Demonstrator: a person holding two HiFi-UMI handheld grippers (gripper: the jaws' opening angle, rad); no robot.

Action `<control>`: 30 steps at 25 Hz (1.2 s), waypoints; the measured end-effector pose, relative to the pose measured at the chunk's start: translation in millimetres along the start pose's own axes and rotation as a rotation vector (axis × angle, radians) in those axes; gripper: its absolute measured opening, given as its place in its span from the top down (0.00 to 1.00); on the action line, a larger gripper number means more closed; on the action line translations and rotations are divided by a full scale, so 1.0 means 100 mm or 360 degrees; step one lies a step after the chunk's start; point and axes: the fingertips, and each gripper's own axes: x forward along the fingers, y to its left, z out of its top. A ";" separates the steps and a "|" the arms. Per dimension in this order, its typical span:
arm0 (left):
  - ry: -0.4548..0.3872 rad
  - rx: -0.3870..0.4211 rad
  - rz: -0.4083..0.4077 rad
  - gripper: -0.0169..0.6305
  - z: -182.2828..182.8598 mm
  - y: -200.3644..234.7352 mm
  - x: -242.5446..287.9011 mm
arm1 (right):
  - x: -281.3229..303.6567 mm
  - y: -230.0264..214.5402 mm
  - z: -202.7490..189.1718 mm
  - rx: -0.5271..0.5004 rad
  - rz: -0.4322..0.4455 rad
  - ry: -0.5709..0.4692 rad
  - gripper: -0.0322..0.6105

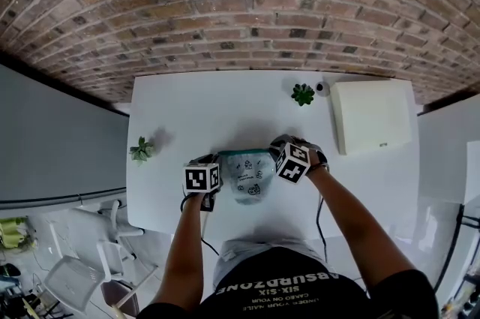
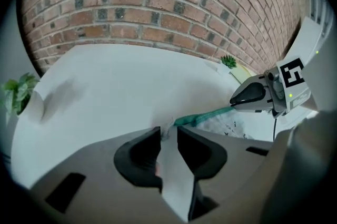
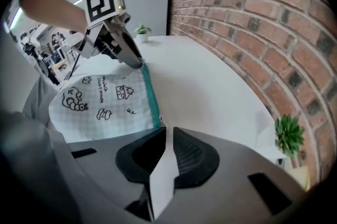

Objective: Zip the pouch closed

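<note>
Head view: pouch (image 1: 247,176) lies flat on white table (image 1: 225,107), near its 6 o'clock edge. Left gripper (image 2: 168,132) at pouch's 9 o'clock end, jaws spread, pouch corner just off the tips, not pinched. Right gripper (image 3: 165,130) at 3 o'clock end, jaws nearly together, teal zipper (image 3: 150,95) end at tips; grip unclear.

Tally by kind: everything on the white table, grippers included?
Checked white fabric pouch with teal zipper: 1
Small green potted plants: 2
Flat white square box: 1
Small grey round object: 1
Handheld two-jaw grippers, left gripper and right gripper: 2
Total: 7
</note>
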 end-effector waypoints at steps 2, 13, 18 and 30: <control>-0.0017 0.0001 0.0023 0.83 0.00 0.03 -0.03 | -0.05 -0.04 0.03 0.0157 -0.0033 -0.0056 0.86; -0.0346 -0.0048 0.0094 0.76 0.20 -0.07 -0.47 | -0.49 0.04 0.29 0.0719 -0.0217 -0.0389 0.82; -0.0516 -0.0020 0.0111 0.76 0.30 -0.29 -0.75 | -0.78 0.17 0.46 0.0792 -0.0295 -0.0559 0.85; -0.0676 0.0064 0.0064 0.81 0.32 -0.92 -1.18 | -1.21 0.51 0.71 0.0833 -0.0402 -0.0747 0.95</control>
